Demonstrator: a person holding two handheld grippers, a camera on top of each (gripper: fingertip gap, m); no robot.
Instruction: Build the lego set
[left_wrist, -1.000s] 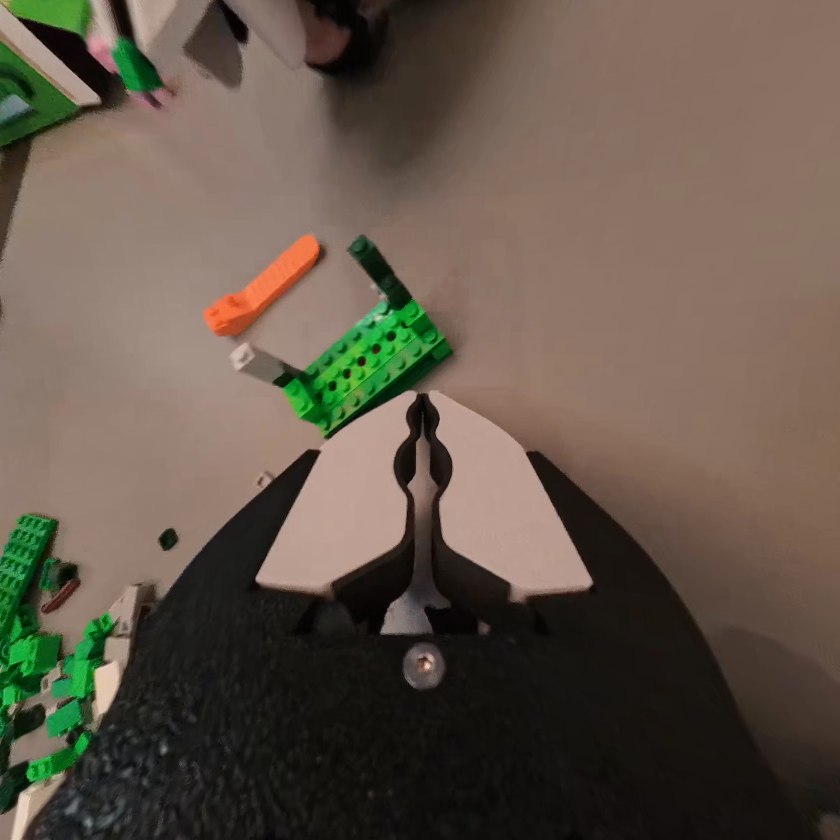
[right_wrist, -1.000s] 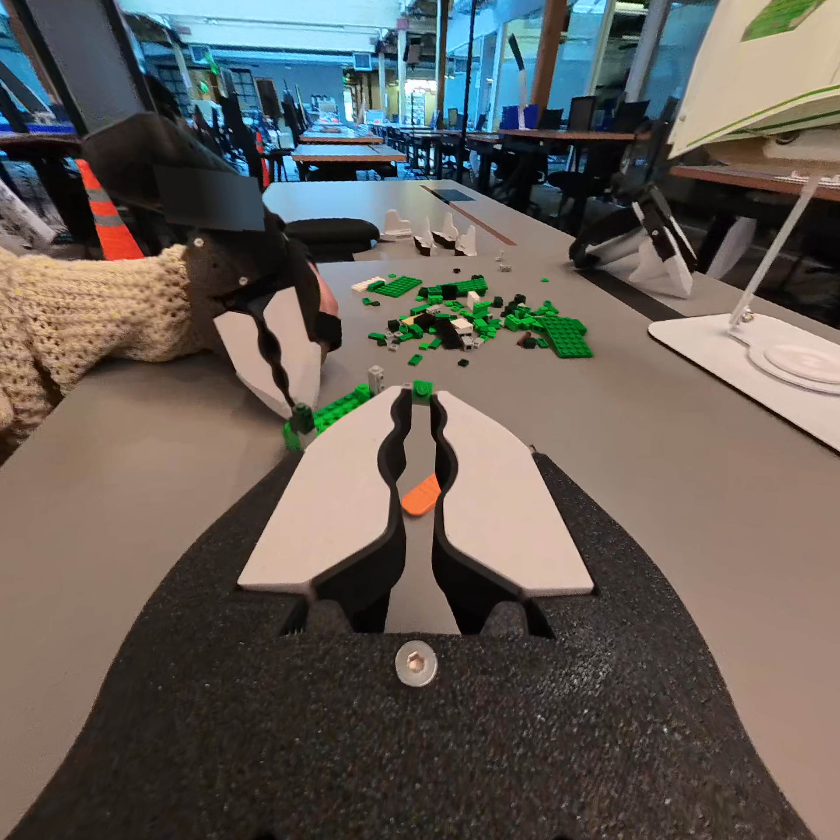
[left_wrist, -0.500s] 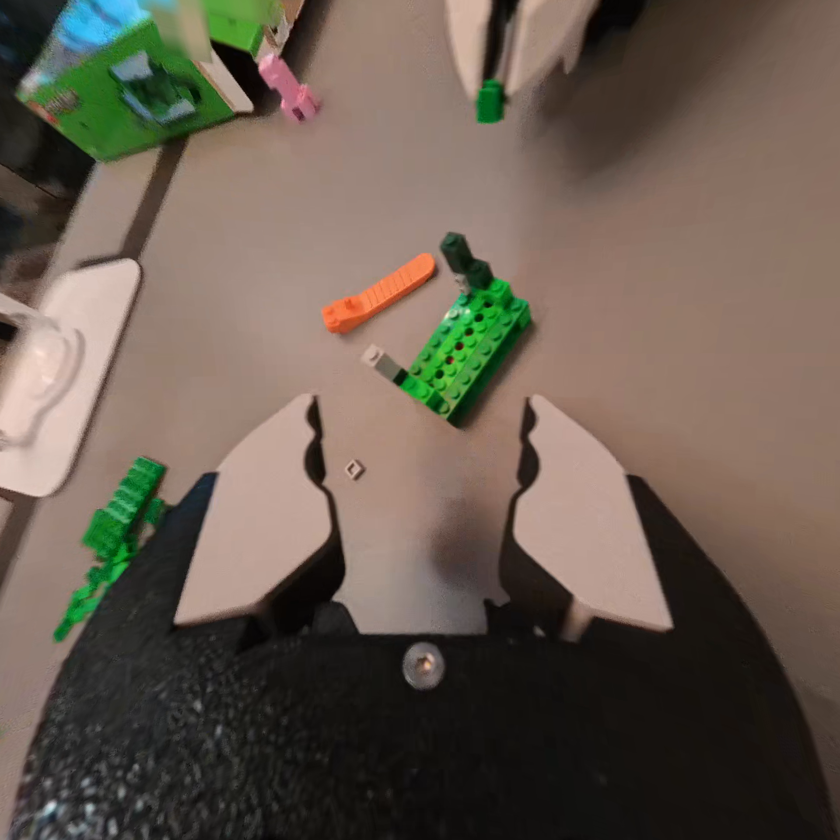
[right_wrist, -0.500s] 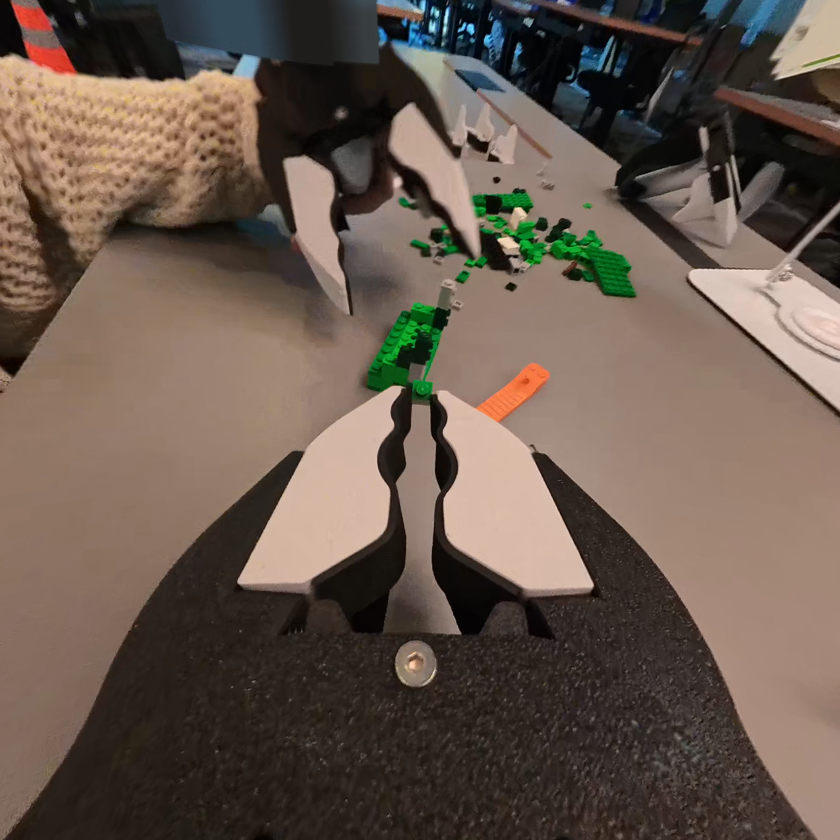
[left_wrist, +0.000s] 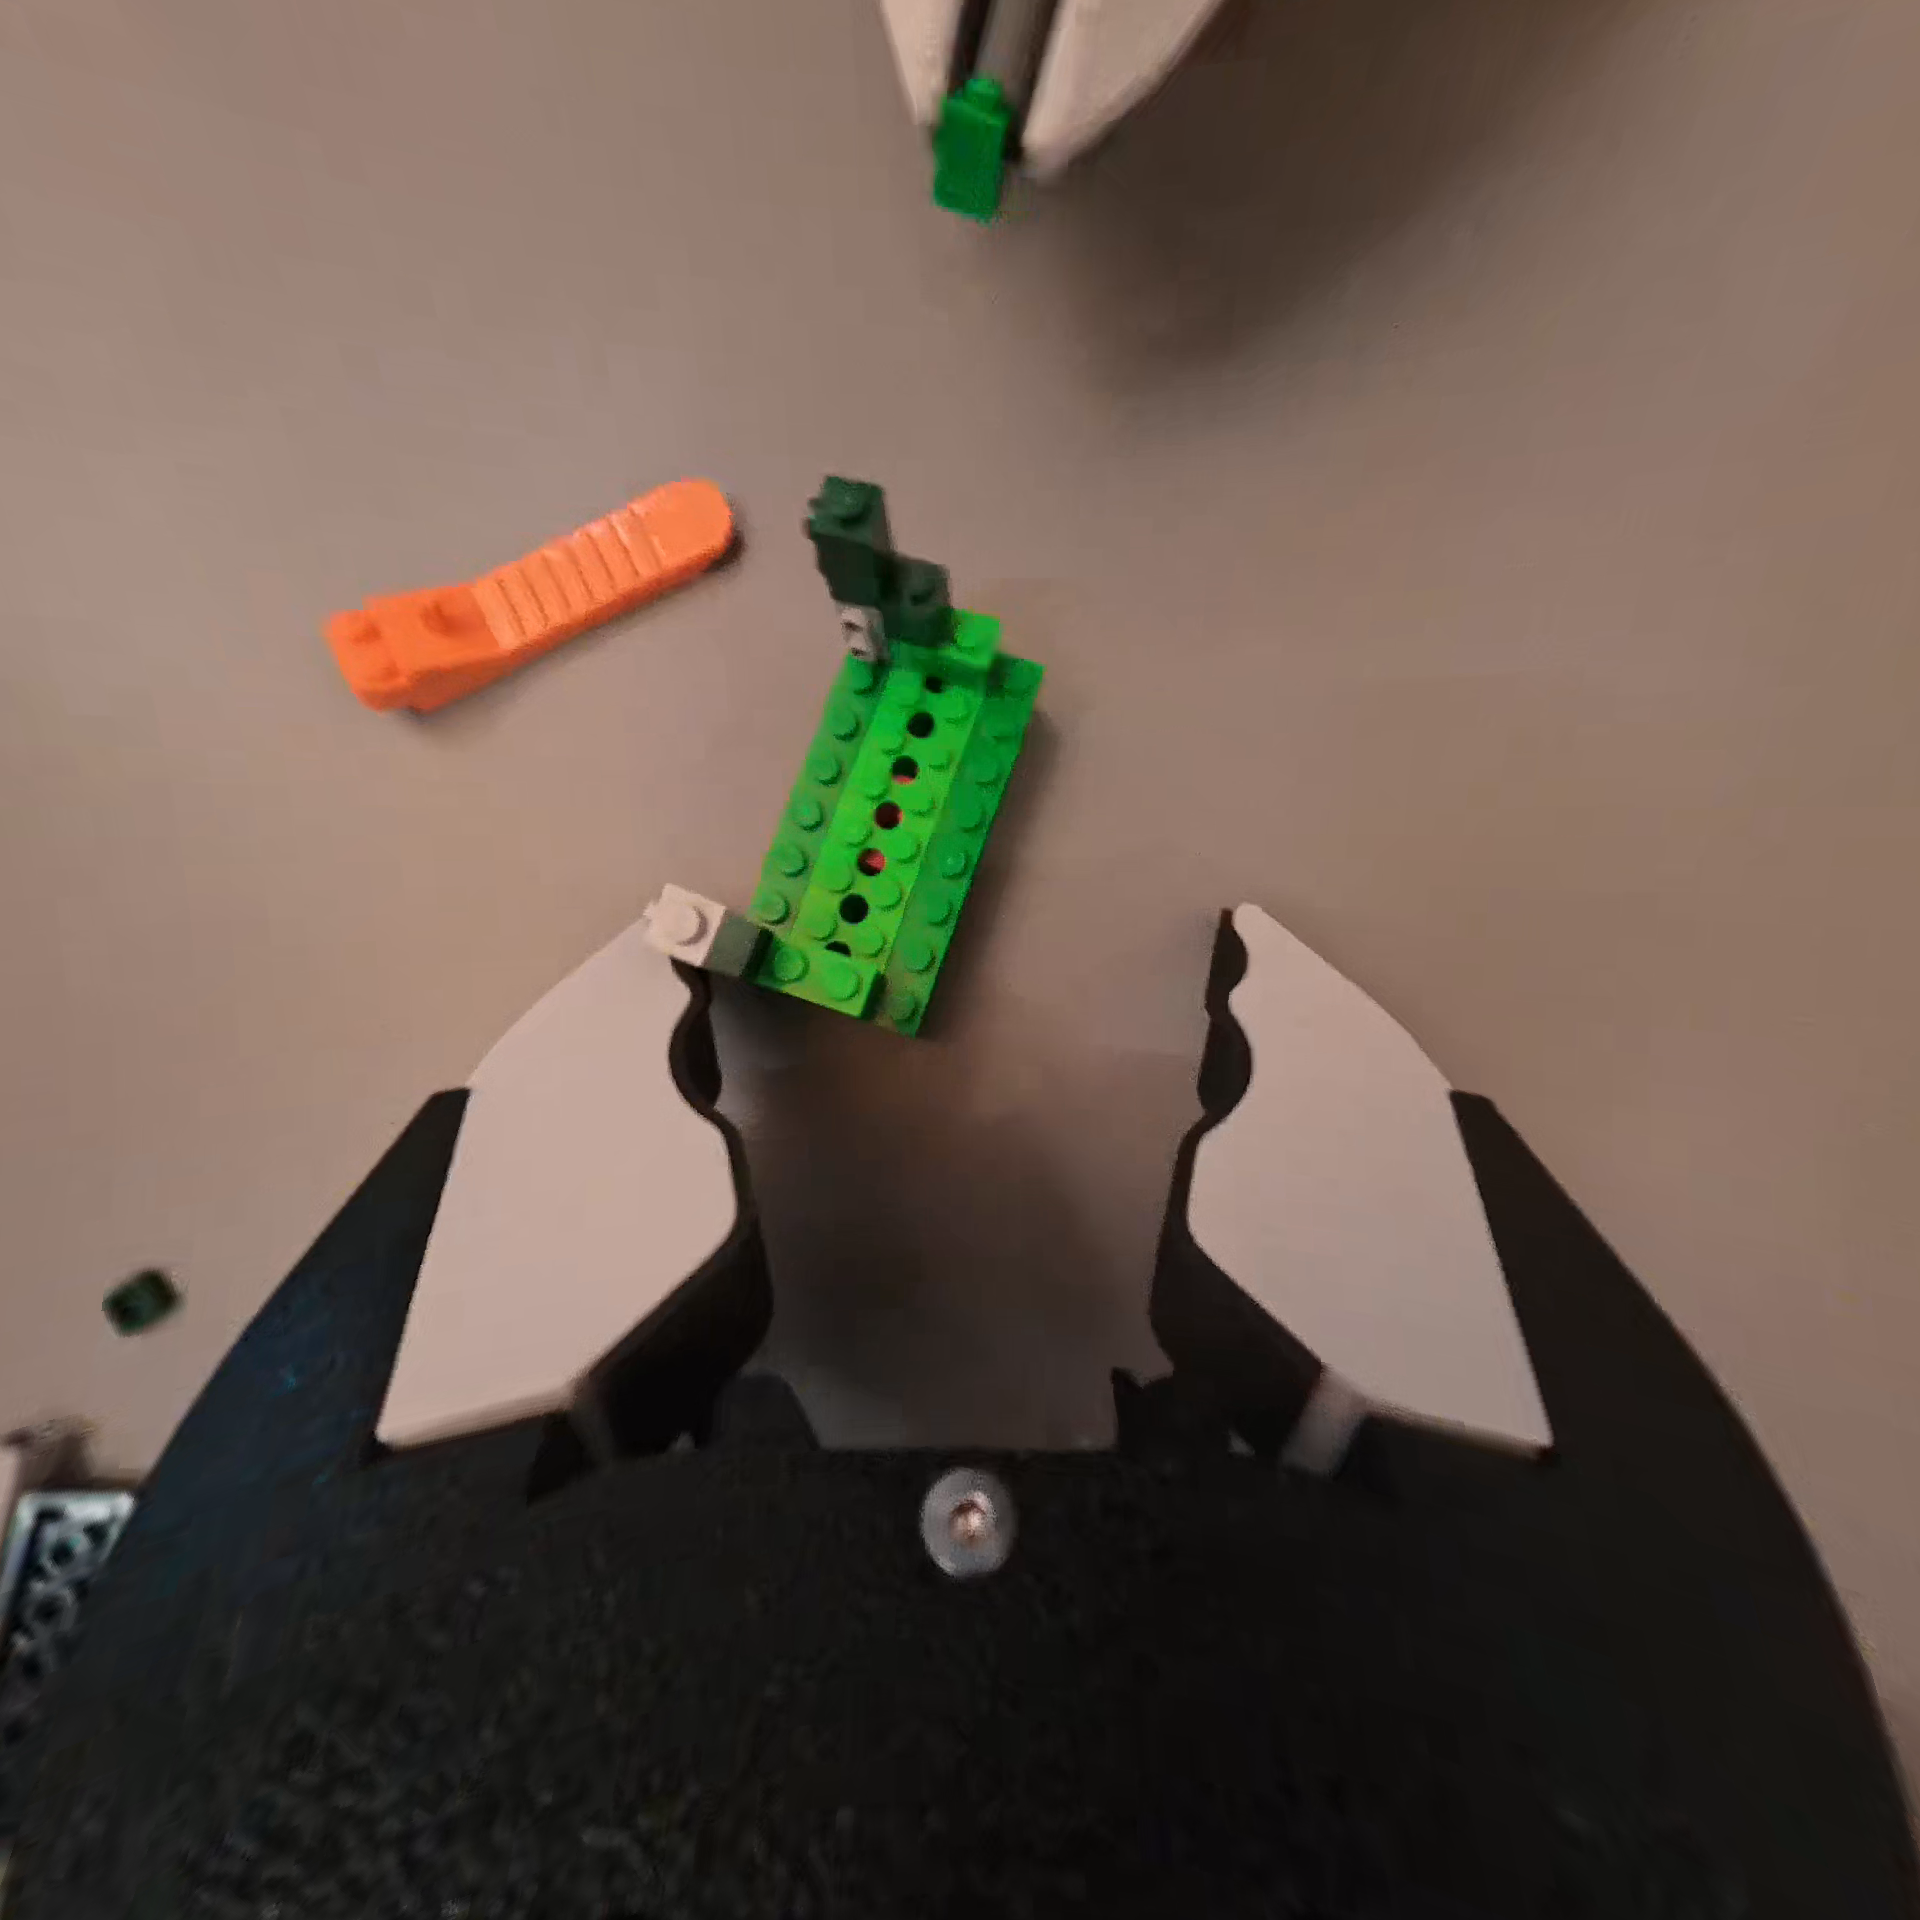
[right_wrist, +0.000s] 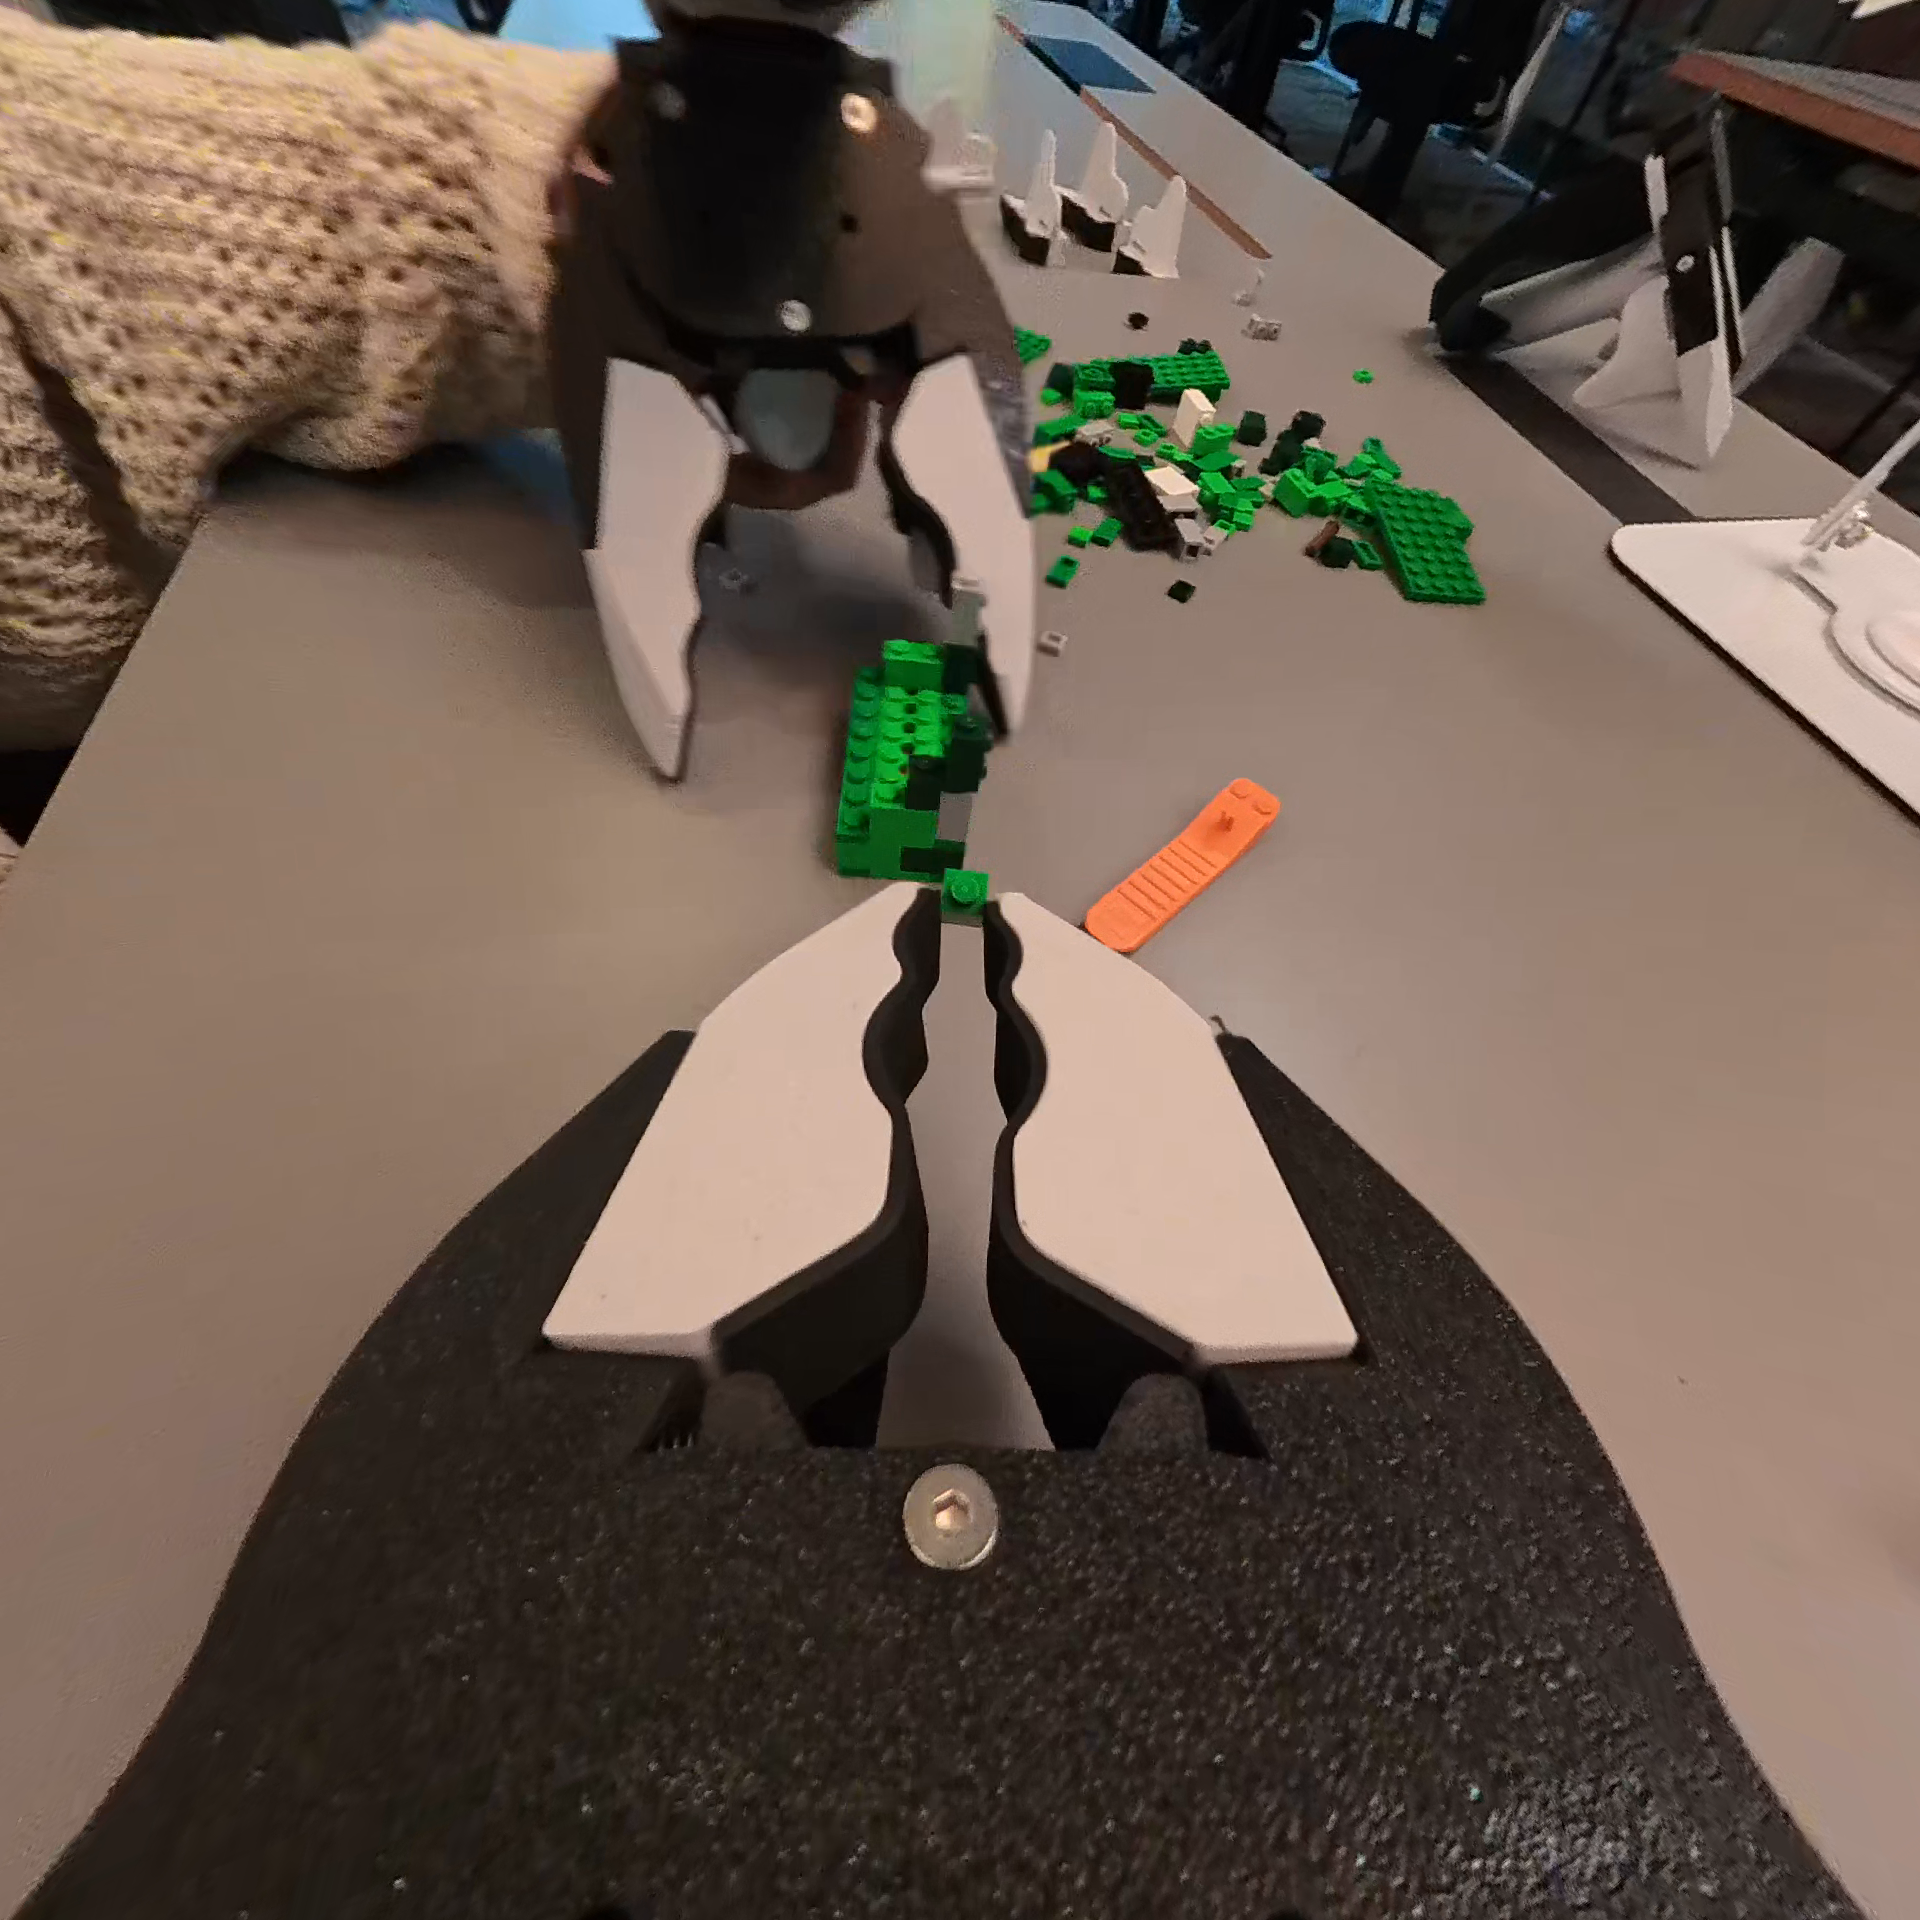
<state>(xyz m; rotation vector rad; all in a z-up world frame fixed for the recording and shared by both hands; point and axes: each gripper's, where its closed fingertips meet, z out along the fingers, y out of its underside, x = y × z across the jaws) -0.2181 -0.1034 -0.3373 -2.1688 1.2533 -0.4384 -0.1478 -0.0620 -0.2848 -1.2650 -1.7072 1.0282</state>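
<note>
A green lego assembly (left_wrist: 894, 821) with a dark green stack at its far end and a grey stub at its near end lies on the grey table; it also shows in the right wrist view (right_wrist: 899, 758). My left gripper (left_wrist: 951, 925) is open, its jaws straddling the near end of the assembly; its left fingertip touches the grey stub. In the right wrist view the left gripper (right_wrist: 836, 732) hangs over the assembly. My right gripper (right_wrist: 961, 909) is shut on a small green brick (right_wrist: 964, 894), just short of the assembly. The brick (left_wrist: 971, 156) also shows at the top of the left wrist view.
An orange brick separator (left_wrist: 530, 592) lies beside the assembly (right_wrist: 1184, 862). A pile of loose green, black and white bricks (right_wrist: 1247, 457) lies farther back. A white stand base (right_wrist: 1766, 613) is at the right. A knitted sleeve (right_wrist: 260, 260) reaches in from the left.
My left gripper opened, lifted back, then came down with its jaws around the assembly's near end. My right gripper, still holding the green brick, moved closer to the assembly.
</note>
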